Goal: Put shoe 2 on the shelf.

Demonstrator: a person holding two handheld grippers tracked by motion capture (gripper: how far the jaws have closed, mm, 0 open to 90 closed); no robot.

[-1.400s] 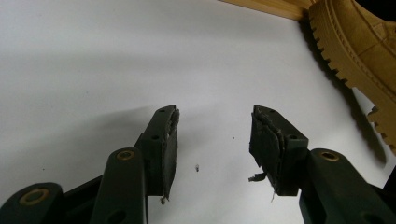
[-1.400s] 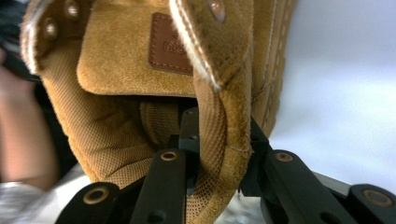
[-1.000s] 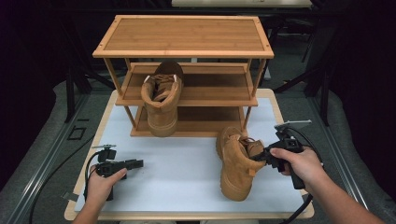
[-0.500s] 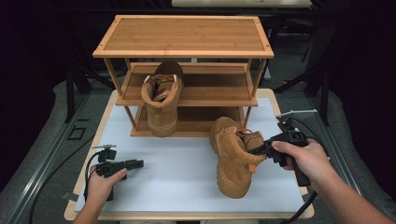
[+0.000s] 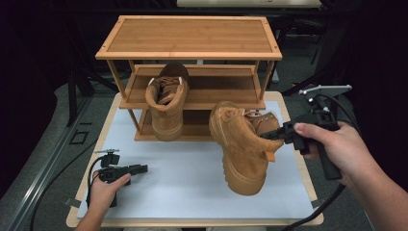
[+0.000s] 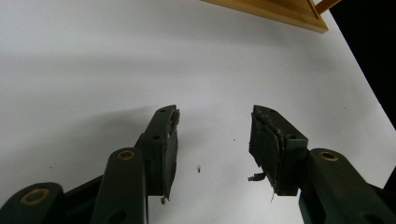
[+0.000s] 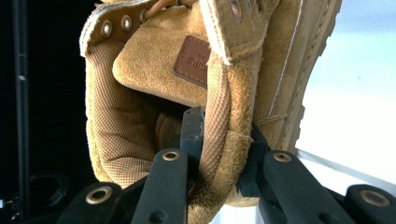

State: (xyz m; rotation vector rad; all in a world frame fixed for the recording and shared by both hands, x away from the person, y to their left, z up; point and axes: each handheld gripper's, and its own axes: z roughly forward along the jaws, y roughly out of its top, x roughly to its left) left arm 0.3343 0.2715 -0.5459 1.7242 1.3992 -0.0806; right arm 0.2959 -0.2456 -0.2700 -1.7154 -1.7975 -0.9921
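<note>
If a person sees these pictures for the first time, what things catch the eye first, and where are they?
First, the tan suede boot held tilted above the right side of the white table: the right gripper pinches its padded collar. Next, its twin boot stands on the middle shelf of the wooden shoe rack behind. The left gripper waits open at the table's front left.

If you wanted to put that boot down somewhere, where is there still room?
Bare spots: the white mat between the left tongs and the held boot; the rack's whole top board; the middle shelf right of the parked boot. It is crowded at the rack's front right, where the right tongs carry the boot.
</note>
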